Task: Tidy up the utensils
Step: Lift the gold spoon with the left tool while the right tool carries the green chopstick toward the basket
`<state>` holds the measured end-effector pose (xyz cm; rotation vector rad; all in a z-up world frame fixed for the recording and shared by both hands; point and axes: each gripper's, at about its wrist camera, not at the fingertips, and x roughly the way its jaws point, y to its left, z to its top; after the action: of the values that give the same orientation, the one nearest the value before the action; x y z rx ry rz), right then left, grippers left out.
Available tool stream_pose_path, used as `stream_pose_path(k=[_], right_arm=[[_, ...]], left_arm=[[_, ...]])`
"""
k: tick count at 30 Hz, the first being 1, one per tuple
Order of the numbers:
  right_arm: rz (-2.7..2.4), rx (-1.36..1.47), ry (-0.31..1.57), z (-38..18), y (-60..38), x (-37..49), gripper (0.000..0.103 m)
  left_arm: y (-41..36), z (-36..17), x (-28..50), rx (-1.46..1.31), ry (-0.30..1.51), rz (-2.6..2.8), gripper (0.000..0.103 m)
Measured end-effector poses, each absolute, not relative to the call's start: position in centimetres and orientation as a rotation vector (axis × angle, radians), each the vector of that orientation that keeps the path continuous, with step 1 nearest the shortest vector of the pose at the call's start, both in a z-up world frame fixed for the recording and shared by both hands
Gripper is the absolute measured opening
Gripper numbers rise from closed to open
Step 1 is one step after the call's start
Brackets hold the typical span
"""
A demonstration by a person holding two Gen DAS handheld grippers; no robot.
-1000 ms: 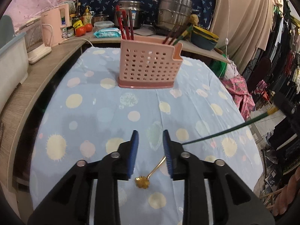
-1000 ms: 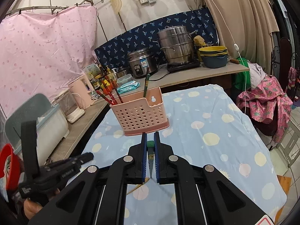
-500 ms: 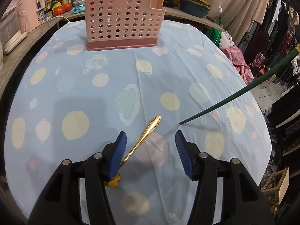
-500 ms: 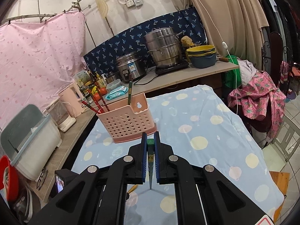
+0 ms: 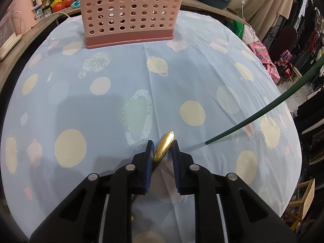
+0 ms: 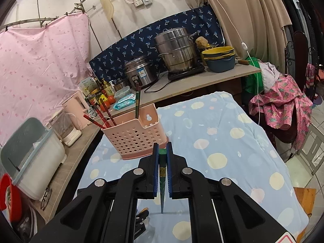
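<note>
Left gripper point(image 5: 162, 148): jaws have just been closing, now clamped on the gold spoon point(image 5: 164, 146) handle, low over the tablecloth point(image 5: 101, 105).
Right gripper point(image 6: 162, 151): clenched on a green chopstick point(image 6: 162, 182), tip pointing down.
Pink holder point(image 6: 131, 135): upright at the cloth's far end, red chopsticks point(image 6: 101, 113) inside; spoon lies well short of it.

L wrist cam looks steeply down, close over tablecloth point(image 5: 101, 105). R wrist cam sits higher, facing counter point(image 6: 202, 81). Both share pink utensil caddy point(image 5: 129, 16).
</note>
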<state>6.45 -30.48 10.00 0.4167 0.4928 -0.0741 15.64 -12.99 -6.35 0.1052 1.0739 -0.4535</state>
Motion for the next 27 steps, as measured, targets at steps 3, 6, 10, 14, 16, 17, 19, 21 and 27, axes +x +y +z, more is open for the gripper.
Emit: stream_pose_path(k=[3, 6, 10, 14, 16, 17, 19, 21, 27], right_arm=[[-0.073, 0.417, 0.493, 10.0, -30.5, 6.7, 0.007], [-0.073, 0.418, 0.494, 10.1, -30.4, 6.7, 0.007], [-0.070, 0.416, 0.493, 10.2, -30.1, 7.0, 0.007], [-0.057, 0.417, 0.490, 10.5, -29.6, 7.2, 0.007], [-0.049, 0.414, 0.486, 10.6, -29.2, 7.0, 0.007], [-0.046, 0.413, 0.485, 10.7, -29.1, 7.0, 0.007], [-0.037, 0.412, 0.481, 10.8, -28.8, 7.0, 0.007], [-0.029, 0.408, 0.478, 11.0, -28.5, 6.9, 0.007], [-0.013, 0.395, 0.473, 11.6, -27.8, 7.1, 0.007]], left_arm=[[-12.7, -6.2, 15.5, 0.097, 1.081, -0.465, 0.010], [-12.2, -5.4, 15.1, 0.080, 1.074, -0.471, 0.010], [-11.5, -3.7, 14.7, 0.054, 1.050, -0.478, 0.010], [-10.8, -1.7, 14.4, 0.030, 1.014, -0.480, 0.010], [-10.4, -0.6, 14.2, 0.017, 0.994, -0.480, 0.009], [-10.2, 0.0, 14.2, 0.009, 0.984, -0.478, 0.009], [-9.8, 1.0, 14.1, -0.004, 0.966, -0.479, 0.001], [-9.3, 1.9, 14.1, -0.019, 0.948, -0.479, 0.001], [-8.8, 3.4, 14.4, -0.027, 0.906, -0.476, 0.000]])
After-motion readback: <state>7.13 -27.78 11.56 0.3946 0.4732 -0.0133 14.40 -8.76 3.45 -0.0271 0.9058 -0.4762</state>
